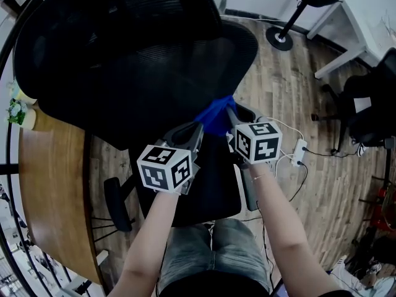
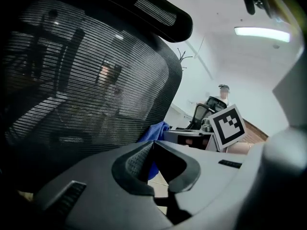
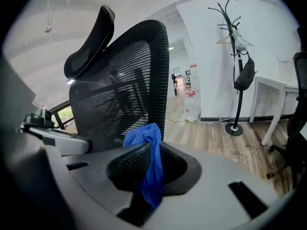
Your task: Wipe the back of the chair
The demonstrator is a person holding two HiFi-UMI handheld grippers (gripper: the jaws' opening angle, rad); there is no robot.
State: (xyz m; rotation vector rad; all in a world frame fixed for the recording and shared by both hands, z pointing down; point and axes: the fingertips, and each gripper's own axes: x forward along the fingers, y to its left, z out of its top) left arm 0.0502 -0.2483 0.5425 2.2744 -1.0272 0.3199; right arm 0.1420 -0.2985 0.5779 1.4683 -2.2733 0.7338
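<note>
As if to rub the chair back [image 1: 142, 60], the right gripper [image 1: 230, 115] pinches a blue cloth [image 1: 215, 117] close to it; the left gripper [image 1: 197, 129] is squeezed together, empty.

chair back [image 1: 136, 60]: black mesh, upright before you
cloth [image 3: 152, 152]: blue, bunched in your right gripper [image 3: 151, 163], by the back's lower edge

In the head view the chair back [image 1: 124, 54] was cut off by the upper edge. The blue cloth [image 1: 216, 116] was partly hidden behind the right gripper [image 1: 229, 117] and its marker cube. In the left gripper view only a corner of the cloth showed past the mesh. The far person [image 2: 223, 94] there was too small and blurred to tell.
</note>
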